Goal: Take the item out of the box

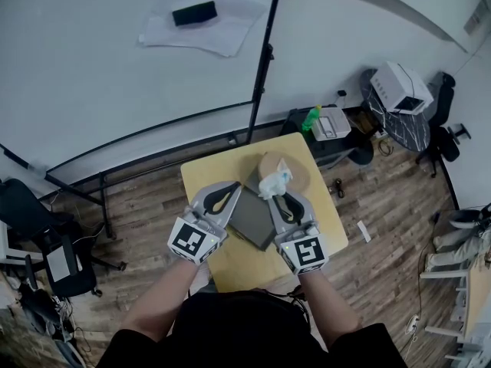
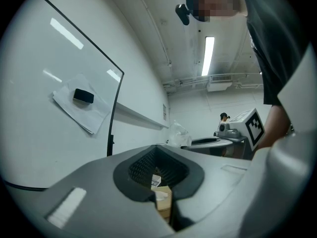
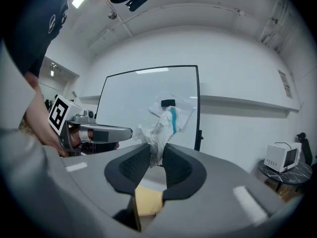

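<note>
My right gripper is shut on a crumpled white plastic-wrapped item with a blue stripe, held up above the table. In the right gripper view the wrapper sticks up from between the pads. A flat dark grey box lies on the yellow table between both grippers. My left gripper hovers at the box's left edge. Its jaws meet at the tips with nothing seen between them. A round brown disc lies behind the item.
A whiteboard with a black eraser on paper stands behind the table. A green bottle and a case sit at the back right. A white appliance rests on a dark side table. Black chairs stand at the left.
</note>
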`<state>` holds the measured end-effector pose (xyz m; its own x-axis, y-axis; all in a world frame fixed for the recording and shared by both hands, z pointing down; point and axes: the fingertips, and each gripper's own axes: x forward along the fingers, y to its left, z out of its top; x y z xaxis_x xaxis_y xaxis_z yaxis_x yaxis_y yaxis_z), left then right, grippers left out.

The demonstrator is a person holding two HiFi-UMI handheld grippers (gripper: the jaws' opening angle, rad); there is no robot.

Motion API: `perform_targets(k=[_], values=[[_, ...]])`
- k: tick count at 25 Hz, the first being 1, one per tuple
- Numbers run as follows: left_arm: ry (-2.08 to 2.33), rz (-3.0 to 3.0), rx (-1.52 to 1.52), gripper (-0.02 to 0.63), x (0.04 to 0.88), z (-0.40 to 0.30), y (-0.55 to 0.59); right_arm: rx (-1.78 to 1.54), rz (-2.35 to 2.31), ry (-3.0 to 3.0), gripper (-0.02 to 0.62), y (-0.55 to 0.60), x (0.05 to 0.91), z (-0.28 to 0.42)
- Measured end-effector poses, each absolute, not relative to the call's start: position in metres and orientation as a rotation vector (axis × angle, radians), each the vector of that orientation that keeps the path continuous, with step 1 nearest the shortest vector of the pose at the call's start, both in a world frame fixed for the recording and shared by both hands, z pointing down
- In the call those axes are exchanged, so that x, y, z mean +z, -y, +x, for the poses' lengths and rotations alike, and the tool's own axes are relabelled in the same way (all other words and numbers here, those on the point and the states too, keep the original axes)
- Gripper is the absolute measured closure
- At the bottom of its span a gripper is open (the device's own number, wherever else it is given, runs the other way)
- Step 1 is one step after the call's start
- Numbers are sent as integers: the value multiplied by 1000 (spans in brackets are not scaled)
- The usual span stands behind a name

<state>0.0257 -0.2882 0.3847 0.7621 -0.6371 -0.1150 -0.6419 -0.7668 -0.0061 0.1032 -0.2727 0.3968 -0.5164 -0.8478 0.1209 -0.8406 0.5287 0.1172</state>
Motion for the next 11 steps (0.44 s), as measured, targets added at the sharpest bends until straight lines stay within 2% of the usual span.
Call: perform_targets(k=[11], values=[[-1049,-2912,155,606,385,38,292,-61,1477,2628,512,277,395,114]])
